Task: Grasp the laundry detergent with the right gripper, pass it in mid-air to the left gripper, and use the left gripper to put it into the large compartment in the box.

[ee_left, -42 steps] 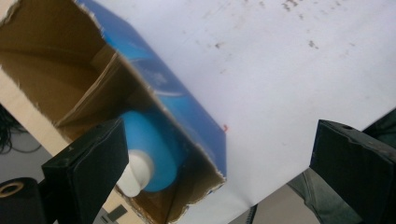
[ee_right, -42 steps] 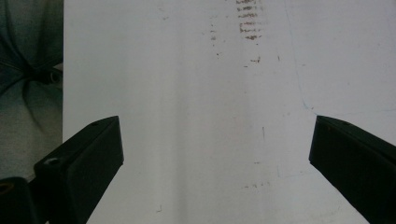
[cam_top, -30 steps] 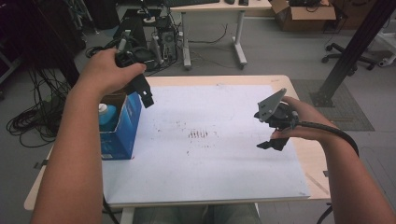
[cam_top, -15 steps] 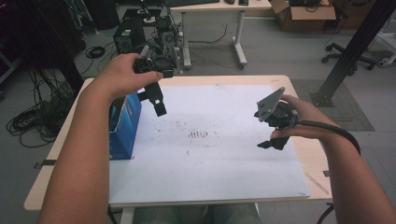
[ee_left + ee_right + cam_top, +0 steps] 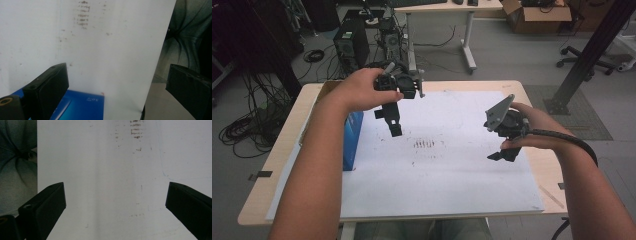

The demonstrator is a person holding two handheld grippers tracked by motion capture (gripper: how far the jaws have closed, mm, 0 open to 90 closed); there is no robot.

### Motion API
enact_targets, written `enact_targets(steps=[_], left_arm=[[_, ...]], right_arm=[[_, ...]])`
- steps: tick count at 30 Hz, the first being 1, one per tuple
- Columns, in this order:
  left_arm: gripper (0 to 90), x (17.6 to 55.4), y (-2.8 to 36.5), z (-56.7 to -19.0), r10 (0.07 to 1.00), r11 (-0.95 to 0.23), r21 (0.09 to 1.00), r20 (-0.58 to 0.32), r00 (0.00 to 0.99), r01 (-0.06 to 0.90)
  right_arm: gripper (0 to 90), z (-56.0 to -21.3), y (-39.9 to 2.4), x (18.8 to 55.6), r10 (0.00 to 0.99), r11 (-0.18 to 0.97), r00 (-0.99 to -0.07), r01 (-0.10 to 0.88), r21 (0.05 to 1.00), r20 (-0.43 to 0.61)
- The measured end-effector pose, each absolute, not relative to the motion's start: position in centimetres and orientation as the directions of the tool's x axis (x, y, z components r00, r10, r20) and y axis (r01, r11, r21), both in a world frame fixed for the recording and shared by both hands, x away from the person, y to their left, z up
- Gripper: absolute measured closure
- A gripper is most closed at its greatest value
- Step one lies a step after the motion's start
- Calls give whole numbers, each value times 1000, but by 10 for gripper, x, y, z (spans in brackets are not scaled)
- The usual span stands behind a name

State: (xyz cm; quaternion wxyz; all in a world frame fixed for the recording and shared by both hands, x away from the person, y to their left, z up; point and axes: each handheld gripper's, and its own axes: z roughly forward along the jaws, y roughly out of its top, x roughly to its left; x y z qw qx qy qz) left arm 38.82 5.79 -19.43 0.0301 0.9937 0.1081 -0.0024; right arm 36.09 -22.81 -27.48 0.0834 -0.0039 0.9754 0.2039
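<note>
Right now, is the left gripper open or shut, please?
Open: the left gripper's jaws stand wide apart, nothing between them, above the white sheet.

Lab: computer tower, floor cables, desks

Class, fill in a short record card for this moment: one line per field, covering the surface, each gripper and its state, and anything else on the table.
Surface: wooden table covered by a white sheet
Marks: brown smudges near the sheet's middle
Left gripper: held above the sheet, jaws open, empty
Right gripper: held low over the sheet's right side, jaws open, empty
Other item: blue box at the sheet's left edge
</note>
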Motion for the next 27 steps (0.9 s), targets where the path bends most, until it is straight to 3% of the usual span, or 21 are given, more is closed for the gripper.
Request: enact_targets(steps=[27], left_arm=[[44,399,70,-205,233,-967,97,-32,972,235]], right_arm=[[33,-276,-218,373,26,918,-989,-35,395,-148]])
